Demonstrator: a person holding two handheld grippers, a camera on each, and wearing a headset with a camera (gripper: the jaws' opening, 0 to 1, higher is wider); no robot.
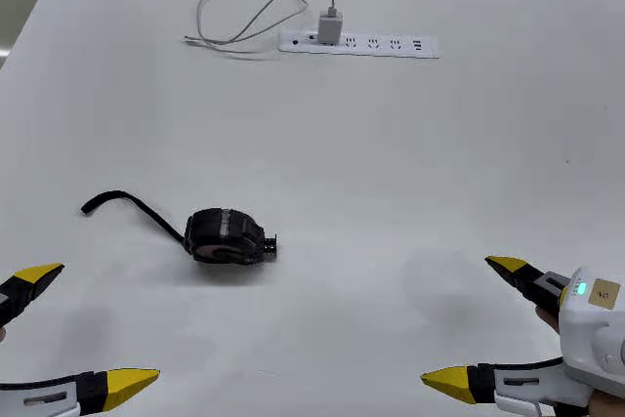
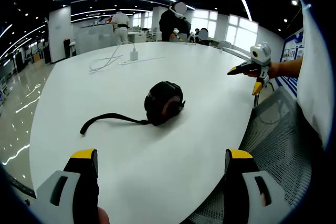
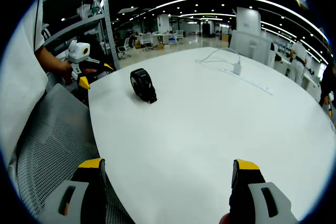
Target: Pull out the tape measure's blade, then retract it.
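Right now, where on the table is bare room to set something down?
The table is bare between the tape measure and the power strip, and from the tape measure across to the right gripper. It is crowded at the far side, around the power strip, charger and cable.

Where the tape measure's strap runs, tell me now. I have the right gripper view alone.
Observer: In the head view the strap leaves the tape measure on the side away from the right claw and lies in a curve on the table.
Operator: Give me the left claw's line on it.
Observer: In the left gripper view the left claw is open, and the tape measure lies ahead, about midway between its jaws and apart from both.
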